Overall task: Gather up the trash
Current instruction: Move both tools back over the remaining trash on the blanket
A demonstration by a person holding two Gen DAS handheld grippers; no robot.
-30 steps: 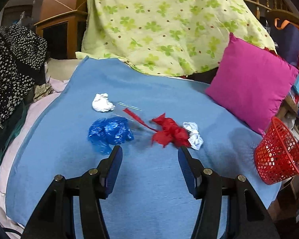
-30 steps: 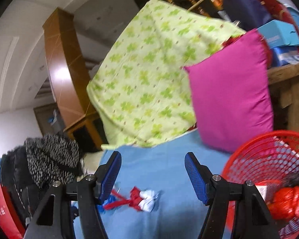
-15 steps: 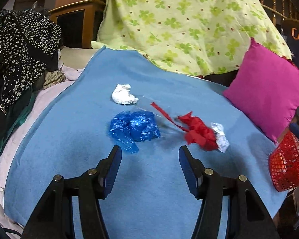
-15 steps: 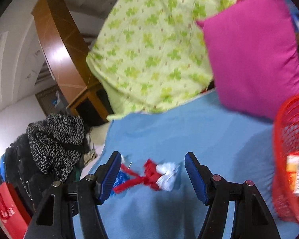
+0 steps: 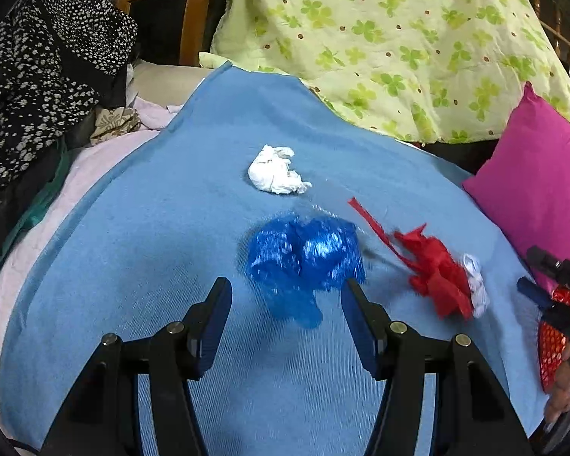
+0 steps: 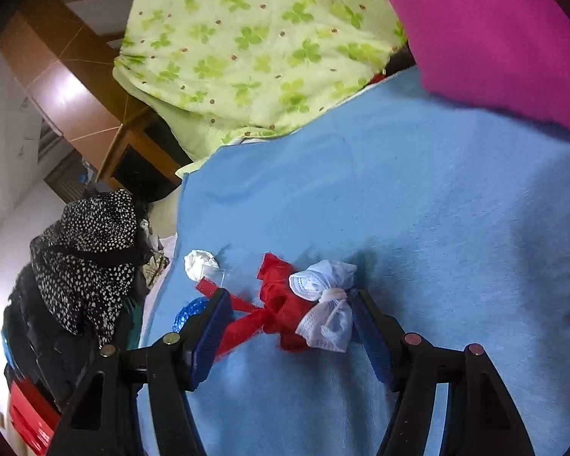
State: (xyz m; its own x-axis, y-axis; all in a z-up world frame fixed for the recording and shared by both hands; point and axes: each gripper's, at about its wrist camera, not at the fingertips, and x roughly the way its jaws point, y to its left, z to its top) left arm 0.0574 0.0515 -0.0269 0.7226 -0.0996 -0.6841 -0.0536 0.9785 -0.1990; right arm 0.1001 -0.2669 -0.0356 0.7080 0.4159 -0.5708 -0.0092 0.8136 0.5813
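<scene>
On the blue blanket (image 5: 133, 266) lie a crumpled blue plastic bag (image 5: 304, 254), a white paper wad (image 5: 275, 171), a red plastic scrap (image 5: 433, 269) and a white mesh scrap (image 5: 475, 285). My left gripper (image 5: 285, 296) is open, with the blue bag just ahead between its fingers. My right gripper (image 6: 290, 304) is open around the red scrap (image 6: 277, 304) and white mesh scrap (image 6: 323, 304). The right gripper also shows at the right edge of the left wrist view (image 5: 551, 277). The white wad (image 6: 197, 262) lies further left in the right wrist view.
A red mesh basket (image 5: 553, 345) sits at the bed's right edge. A pink cushion (image 5: 539, 174) and a green clover quilt (image 5: 380, 38) lie at the back. Black spotted clothing (image 5: 38, 76) is piled on the left.
Both grippers moved toward the trash. The left closed in on the blue bag. The right swung left and down from the basket and now straddles the red and white scraps.
</scene>
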